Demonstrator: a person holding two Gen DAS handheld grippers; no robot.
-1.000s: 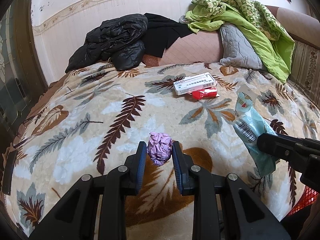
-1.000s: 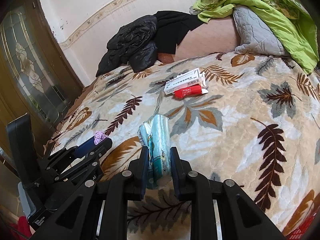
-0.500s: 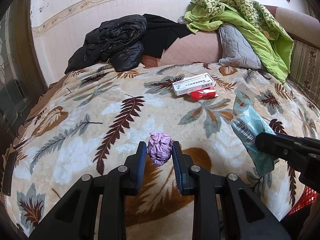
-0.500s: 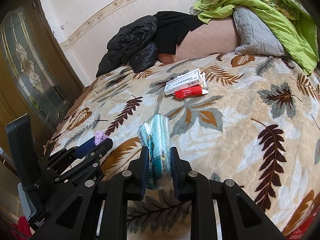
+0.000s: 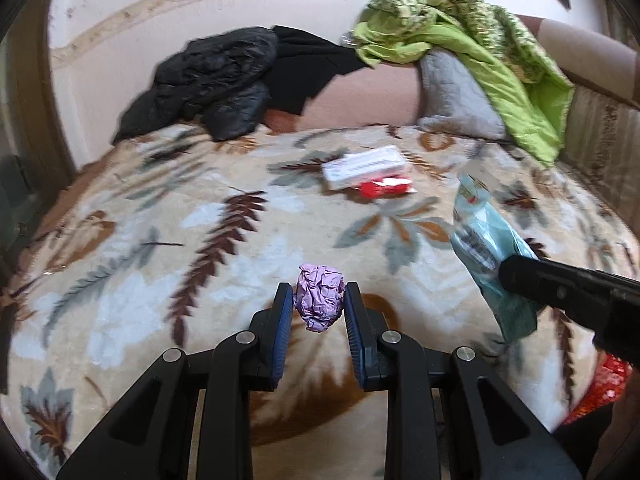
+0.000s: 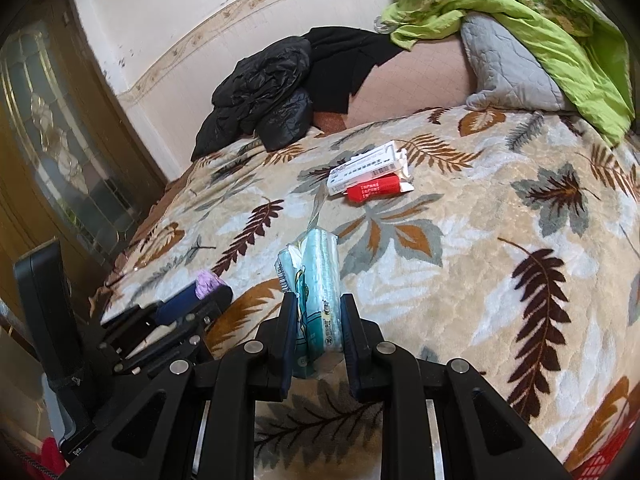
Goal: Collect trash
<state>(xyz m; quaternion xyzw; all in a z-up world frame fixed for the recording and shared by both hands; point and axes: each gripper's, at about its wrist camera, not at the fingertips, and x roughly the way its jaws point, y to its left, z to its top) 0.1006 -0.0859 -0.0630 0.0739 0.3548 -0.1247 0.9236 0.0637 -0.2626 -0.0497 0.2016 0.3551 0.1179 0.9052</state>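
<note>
My left gripper [image 5: 315,294] is shut on a crumpled purple paper ball [image 5: 319,298], held just above the leaf-patterned bed blanket [image 5: 200,240]. My right gripper [image 6: 318,304] is shut on a teal plastic wrapper [image 6: 316,280] that sticks up between its pads. In the left wrist view that wrapper [image 5: 486,256] shows at the right, with the right gripper's black finger across it. In the right wrist view the left gripper [image 6: 208,294] and its purple ball [image 6: 207,282] appear at the lower left. A white box [image 5: 364,167] and a red packet [image 5: 386,188] lie farther back on the blanket.
Black jackets [image 5: 208,88] are heaped at the back left against the wall. A green quilt [image 5: 480,56] and a grey pillow [image 5: 456,96] sit at the back right. A glass-panelled door [image 6: 52,152] stands to the left. Something red [image 5: 600,392] shows at the lower right edge.
Both grippers keep their grips and barely shift; the left wrist view has tilted slightly and blurred.
</note>
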